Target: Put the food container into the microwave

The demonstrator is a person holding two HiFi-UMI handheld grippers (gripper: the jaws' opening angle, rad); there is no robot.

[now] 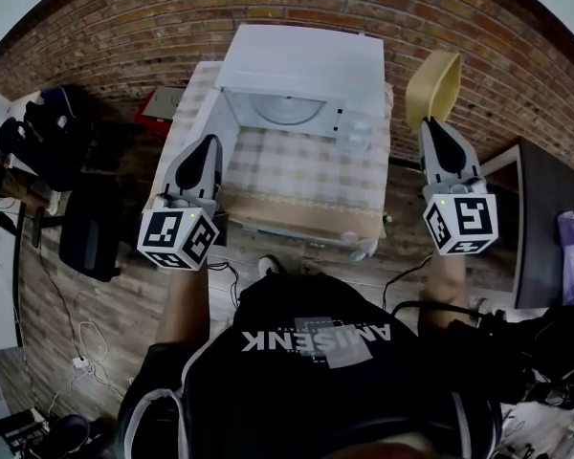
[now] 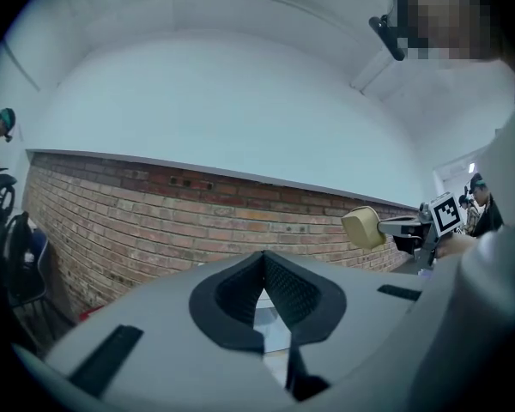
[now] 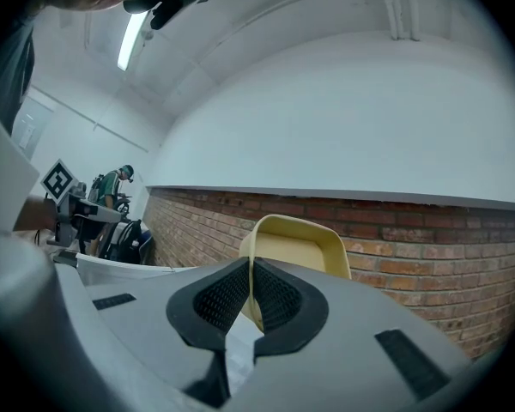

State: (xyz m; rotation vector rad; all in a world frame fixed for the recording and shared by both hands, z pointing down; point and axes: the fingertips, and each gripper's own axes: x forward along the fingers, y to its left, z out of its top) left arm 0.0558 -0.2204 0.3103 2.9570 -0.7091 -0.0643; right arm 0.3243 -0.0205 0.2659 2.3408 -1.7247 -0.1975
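Right gripper is clamped on the food container. In the right gripper view the jaws of the right gripper pinch the thin rim of the yellow food container, which stands on edge above them with its hollow side facing the camera. The container is in the air, to the right of the microwave and outside it, seen against the brick wall.

Left gripper is closed and empty. In the left gripper view the tips of the left gripper meet with nothing between them; only a white surface shows through the small gap lower down. That view also catches the food container off to the right, held by the right gripper.

The microwave is white and sits at the far end of a table with a checked cloth. Its door is swung open to the left and the cavity shows a round turntable. The cavity is empty. The left gripper hangs over the left edge of the table, near the open door. The right gripper is past the table's right edge.

A dark table stands at far right, and dark bags lie on the floor at left.
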